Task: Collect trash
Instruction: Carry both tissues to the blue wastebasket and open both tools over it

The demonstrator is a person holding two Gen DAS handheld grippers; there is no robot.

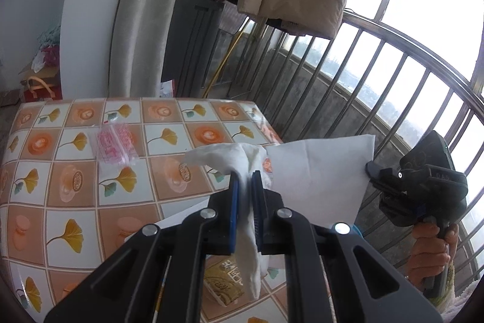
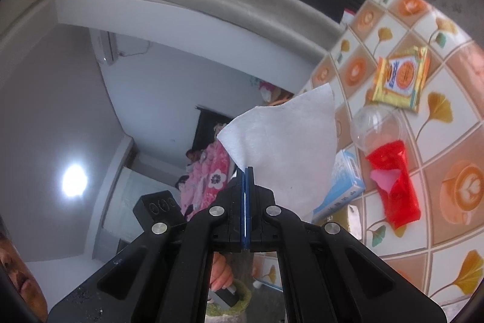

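My left gripper (image 1: 244, 176) is shut on a crumpled white tissue (image 1: 225, 155), held above the table; its tail hangs down between the fingers. To its right, a flat white tissue sheet (image 1: 317, 174) is pinched at one edge by my right gripper (image 1: 370, 166), with a hand gripping the handle below. In the right wrist view the right gripper (image 2: 246, 170) is shut on that sheet (image 2: 284, 147), which stands up in front of the camera. I cannot tell whether the sheet and the crumpled tissue are one piece.
The table (image 1: 60, 202) has an orange leaf-patterned cloth. On it lie a clear pink-printed wrapper (image 1: 113, 147), a gold packet (image 1: 227, 282), a yellow packet (image 2: 399, 77), a clear plastic dome lid (image 2: 378, 126), a red wrapper (image 2: 396, 186) and a blue-white box (image 2: 345, 183). Balcony railing (image 1: 363, 74) stands behind.
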